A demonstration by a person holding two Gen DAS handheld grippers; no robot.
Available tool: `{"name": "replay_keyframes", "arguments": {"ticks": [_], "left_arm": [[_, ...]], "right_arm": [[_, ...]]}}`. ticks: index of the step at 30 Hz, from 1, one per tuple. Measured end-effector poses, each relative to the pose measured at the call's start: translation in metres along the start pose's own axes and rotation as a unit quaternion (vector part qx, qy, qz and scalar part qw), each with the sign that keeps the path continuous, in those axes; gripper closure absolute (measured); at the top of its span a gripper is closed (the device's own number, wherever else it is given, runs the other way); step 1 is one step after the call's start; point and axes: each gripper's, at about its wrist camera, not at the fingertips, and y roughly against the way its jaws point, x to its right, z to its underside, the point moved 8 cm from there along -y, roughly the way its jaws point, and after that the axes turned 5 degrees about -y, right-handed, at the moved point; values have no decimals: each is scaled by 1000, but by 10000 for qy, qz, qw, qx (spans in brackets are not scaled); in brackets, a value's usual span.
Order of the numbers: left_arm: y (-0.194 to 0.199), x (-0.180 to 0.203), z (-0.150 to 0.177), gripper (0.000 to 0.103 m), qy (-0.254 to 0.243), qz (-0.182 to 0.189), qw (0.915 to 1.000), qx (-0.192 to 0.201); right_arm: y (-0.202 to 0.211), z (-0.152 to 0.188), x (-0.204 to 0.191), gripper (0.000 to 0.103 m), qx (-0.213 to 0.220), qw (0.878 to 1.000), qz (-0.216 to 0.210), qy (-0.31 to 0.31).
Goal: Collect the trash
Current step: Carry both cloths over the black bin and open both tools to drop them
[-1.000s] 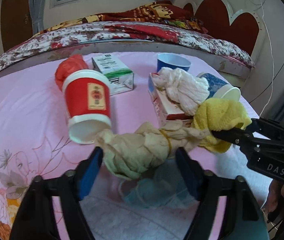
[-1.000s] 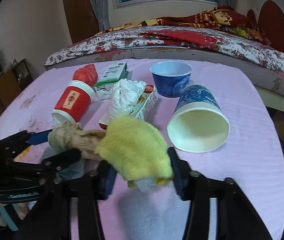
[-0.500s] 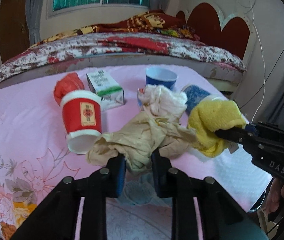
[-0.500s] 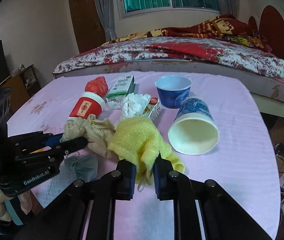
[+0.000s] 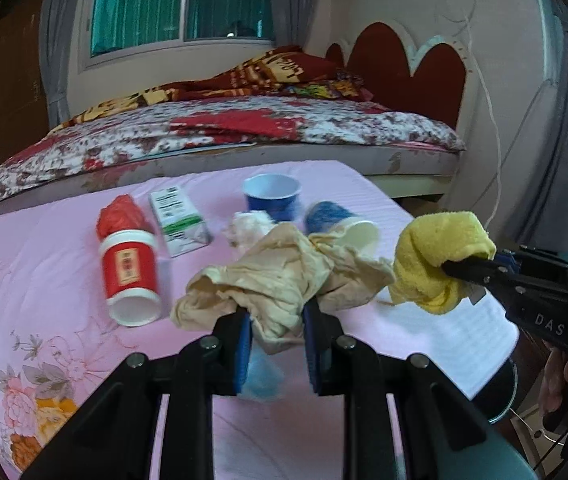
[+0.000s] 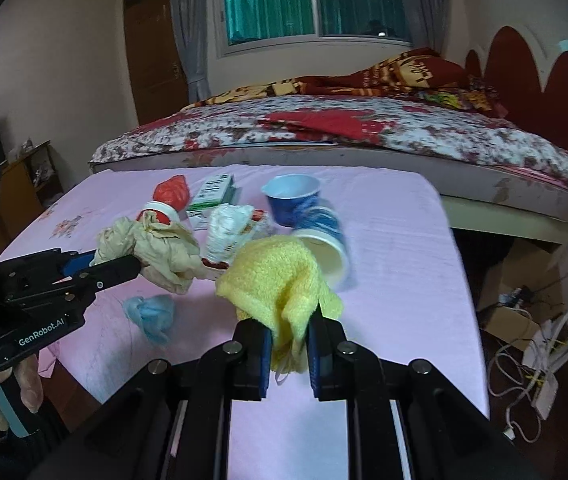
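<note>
Your left gripper [image 5: 276,334] pinches the beige rag [image 5: 279,280], held above the pink table [image 5: 35,264]. Your right gripper [image 6: 290,354] clamps the yellow cloth [image 6: 279,276], at three o'clock from the rag.

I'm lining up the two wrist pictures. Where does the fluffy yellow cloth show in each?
Left wrist view: fluffy yellow cloth at right, mid-height, clamped in the right gripper entering from the right edge.
Right wrist view: the cloth sits centre, pinched in that gripper at the bottom.
Shared landmark: the upright blue paper cup on the pink tablecloth.
</note>
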Motion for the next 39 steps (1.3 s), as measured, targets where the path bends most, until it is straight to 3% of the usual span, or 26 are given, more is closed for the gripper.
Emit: {"name": "replay_keyframes", "arguments": {"ticks": [16,30,39], "left_arm": [[-1,131,2,79,-678,899,9936,-103],[3,262,19,79,-1391,1700,9752,-271],[-17,316,46,79,-1823,1907,9626,-622]], "right_arm": [[101,40,114,87,174,9940,850,-667],[167,98,203,87,83,9806,1428,-1339],[173,143,251,90,-148,9722,1619,-1686]]}}
